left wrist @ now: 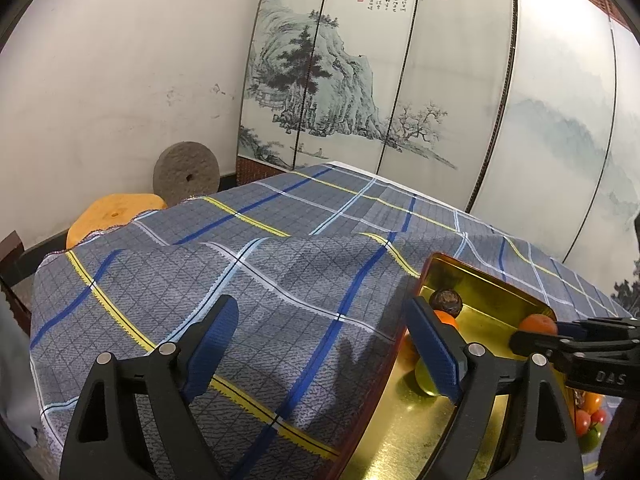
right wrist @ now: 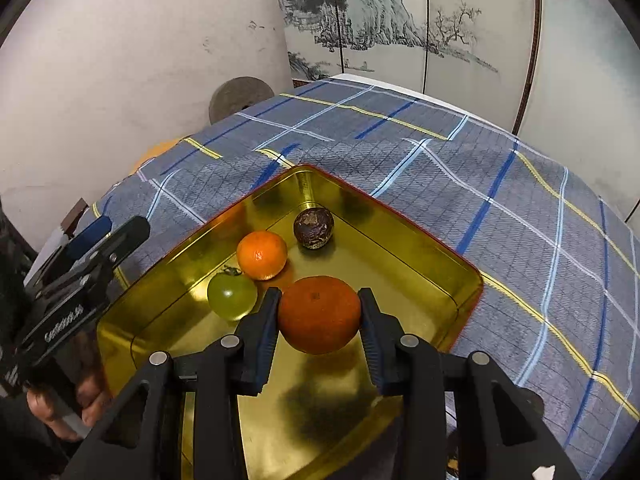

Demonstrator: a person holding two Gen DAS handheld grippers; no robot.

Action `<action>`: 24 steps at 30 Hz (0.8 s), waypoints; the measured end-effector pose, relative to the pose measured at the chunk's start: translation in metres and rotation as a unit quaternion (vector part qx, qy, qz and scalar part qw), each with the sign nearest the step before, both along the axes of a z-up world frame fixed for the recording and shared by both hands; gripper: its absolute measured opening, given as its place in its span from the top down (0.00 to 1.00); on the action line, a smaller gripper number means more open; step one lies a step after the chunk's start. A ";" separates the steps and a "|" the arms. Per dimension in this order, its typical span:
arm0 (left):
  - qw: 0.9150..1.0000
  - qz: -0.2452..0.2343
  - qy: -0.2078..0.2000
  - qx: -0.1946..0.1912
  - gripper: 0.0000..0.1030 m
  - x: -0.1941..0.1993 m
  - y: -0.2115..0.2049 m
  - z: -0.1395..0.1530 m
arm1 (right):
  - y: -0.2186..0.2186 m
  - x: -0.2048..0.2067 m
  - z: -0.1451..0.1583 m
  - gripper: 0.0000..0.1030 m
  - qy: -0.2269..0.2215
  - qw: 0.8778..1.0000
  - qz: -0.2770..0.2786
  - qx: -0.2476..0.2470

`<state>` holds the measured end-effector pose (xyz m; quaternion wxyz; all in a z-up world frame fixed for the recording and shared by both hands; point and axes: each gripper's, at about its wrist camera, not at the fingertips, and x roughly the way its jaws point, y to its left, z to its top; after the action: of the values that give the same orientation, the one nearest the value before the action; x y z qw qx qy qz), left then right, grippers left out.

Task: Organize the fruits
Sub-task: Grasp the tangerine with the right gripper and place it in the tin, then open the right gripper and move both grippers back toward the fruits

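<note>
A gold metal tray (right wrist: pixel 420 248) lies on the plaid cloth. In it are a small orange (right wrist: pixel 262 255), a green tomato (right wrist: pixel 232 295) and a dark brown round fruit (right wrist: pixel 314 227). My right gripper (right wrist: pixel 319 320) is shut on a large dark orange (right wrist: pixel 319 314) and holds it just above the tray floor. In the left wrist view the tray (left wrist: pixel 492 284) is at the right, with the brown fruit (left wrist: pixel 446 303) and the held orange (left wrist: pixel 537 325) in the right gripper (left wrist: pixel 560 338). My left gripper (left wrist: pixel 320 344) is open and empty, its right finger over the tray's left rim.
The blue-grey plaid cloth (left wrist: pixel 248 272) covers the table. More fruits, red, orange and green, lie at the right edge (left wrist: pixel 592 420) of the left wrist view. A stone disc (left wrist: pixel 186 178) and an orange stool (left wrist: pixel 116 216) stand behind the table by the wall. A painted screen (left wrist: pixel 400 72) stands behind.
</note>
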<state>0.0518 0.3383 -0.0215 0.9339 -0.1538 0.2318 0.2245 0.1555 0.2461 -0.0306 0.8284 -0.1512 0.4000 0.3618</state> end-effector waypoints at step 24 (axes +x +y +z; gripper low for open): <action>1.000 0.006 -0.001 0.001 0.10 -0.001 0.000 0.000 | -0.035 -0.008 0.049 0.14 -0.054 0.987 -0.038 0.147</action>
<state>0.0503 0.3381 -0.0210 0.9329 -0.1542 0.2300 0.2301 0.1475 0.2111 0.0189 0.8750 -0.0313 0.3028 0.3764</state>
